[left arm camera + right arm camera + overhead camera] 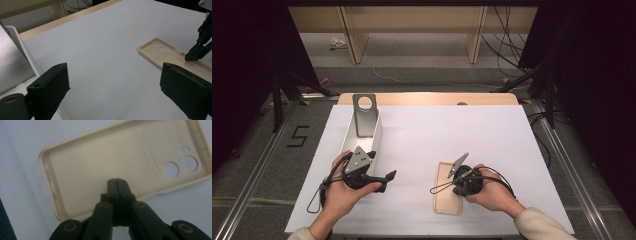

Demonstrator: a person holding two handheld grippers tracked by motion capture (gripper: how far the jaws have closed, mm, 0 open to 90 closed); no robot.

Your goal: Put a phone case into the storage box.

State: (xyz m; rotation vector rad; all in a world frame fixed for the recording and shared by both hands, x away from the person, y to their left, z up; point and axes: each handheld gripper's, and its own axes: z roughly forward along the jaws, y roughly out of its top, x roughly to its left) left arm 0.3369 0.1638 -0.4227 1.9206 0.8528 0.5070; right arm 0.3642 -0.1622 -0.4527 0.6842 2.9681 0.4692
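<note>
Far left on the white sheet (pixel 422 135): a white tray (pixel 379 131) with a grey metal stand (pixel 364 116) in it, hole at the top of the stand. Left claw (pixel 387 179) sits just in front of the tray's near end, held in the left hand (pixel 343 192), pointing right across the sheet. Its jaws are spread wide with nothing between them; the left gripper view shows bare sheet in the gap. Moving right: a beige phone case (pixel 448 192) lies flat, open side up, camera holes at the far end, well apart from the left claw. Right claw (pixel 116 180) is over the case, jaws pressed together, pinching nothing. Its tip sits on or just above the case's inner floor, near the middle, closer to the long edge on the right hand's (pixel 492 192) side. Can't tell if the tip actually touches.
</note>
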